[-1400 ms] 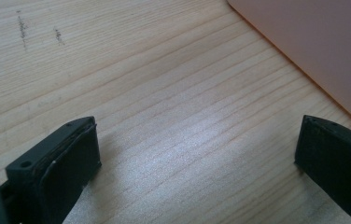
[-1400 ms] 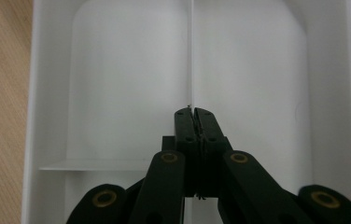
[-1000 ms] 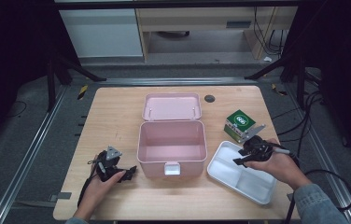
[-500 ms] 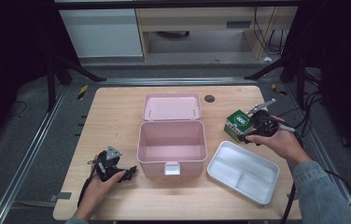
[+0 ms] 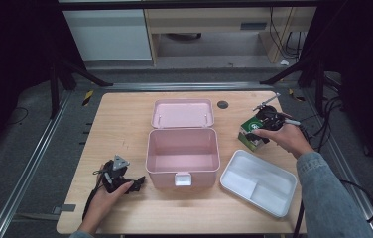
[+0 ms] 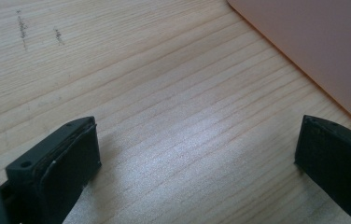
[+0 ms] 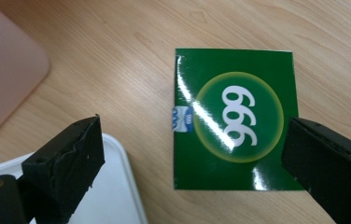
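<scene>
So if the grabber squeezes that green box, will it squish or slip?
The green box looks like thin card, so a hard squeeze would probably dent it. Its glossy top may be slippery. It is likely light, and its flat sides shouldn't roll.

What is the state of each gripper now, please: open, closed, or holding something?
Left gripper: open, holding nothing, low over the table.
Right gripper: open, holding nothing, above the green box.

A small green box (image 7: 235, 126) printed with a yellow-ringed circle and white "999" lies flat on the wooden worktop (image 5: 125, 124), just right of the open pink storage box (image 5: 183, 151) and just beyond the far corner of the white divided tray (image 5: 259, 181).
</scene>
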Tool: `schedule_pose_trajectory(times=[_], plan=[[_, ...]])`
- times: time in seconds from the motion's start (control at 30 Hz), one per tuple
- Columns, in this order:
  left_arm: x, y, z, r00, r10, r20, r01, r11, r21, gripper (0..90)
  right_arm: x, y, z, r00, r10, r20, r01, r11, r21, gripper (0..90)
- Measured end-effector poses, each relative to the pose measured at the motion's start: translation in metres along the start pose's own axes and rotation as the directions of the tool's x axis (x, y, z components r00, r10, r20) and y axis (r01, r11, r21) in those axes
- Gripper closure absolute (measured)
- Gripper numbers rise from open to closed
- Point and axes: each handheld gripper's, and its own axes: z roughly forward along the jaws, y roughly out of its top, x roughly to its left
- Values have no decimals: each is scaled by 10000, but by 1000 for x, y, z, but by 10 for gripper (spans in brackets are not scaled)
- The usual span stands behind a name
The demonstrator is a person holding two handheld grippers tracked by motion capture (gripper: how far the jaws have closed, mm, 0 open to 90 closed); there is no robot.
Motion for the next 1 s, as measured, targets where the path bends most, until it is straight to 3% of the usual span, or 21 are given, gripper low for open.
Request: schedule_pose_trajectory(times=[0.2, 0.37, 1.0], plan=[[0, 0, 0, 10000, 2, -1, -2, 10000, 1, 0, -16, 3, 13, 9992, 353, 199, -357, 9991, 206, 64], [0, 0, 0, 10000, 2, -9, -2, 10000, -2, 0, -26, 2, 22, 9988, 484, 59, -486, 9986, 231, 69], [0, 0, 0, 10000, 34, -6, -34, 10000, 28, 0, -28, 3, 51, 9991, 410, -106, -398, 9952, 895, 116]])
